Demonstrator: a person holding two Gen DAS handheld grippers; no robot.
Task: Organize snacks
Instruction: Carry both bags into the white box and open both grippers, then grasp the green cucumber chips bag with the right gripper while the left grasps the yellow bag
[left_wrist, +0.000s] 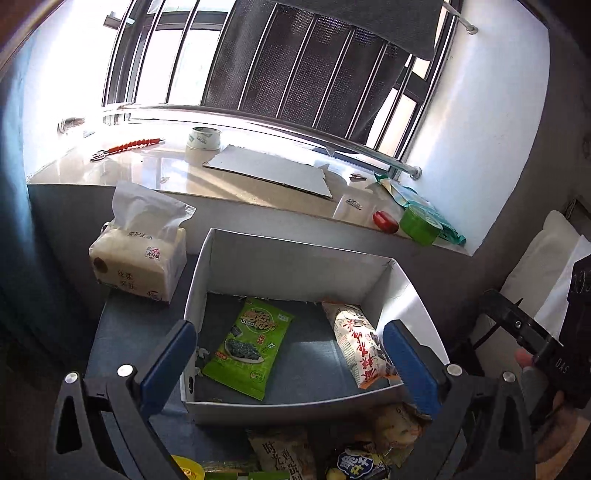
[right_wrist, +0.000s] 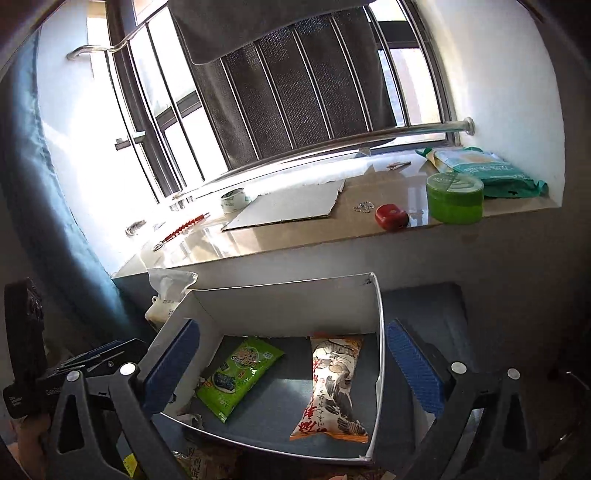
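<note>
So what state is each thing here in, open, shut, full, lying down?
Left gripper: open, holding nothing.
Right gripper: open, holding nothing.
Box: open-topped, two packets inside.
Green packet: sealed, lying flat.
White packet: sealed, lying flat.
Tissue pack: opened, tissue sticking up.

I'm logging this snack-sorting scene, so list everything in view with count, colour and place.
white box: 1, white, open, centre of table
seaweed snack packet: 1, green, inside box, left
snack bag: 1, white and orange, inside box, right
loose snack packets: several, mixed colours, in front of box
tissue pack: 1, white, left of box
tape roll: 1, whitish, windowsill
cardboard sheet: 1, grey, windowsill
green tub: 1, green, windowsill right
red case: 1, red, beside tub
left gripper: open, blue pads
right gripper: open, blue pads
</note>
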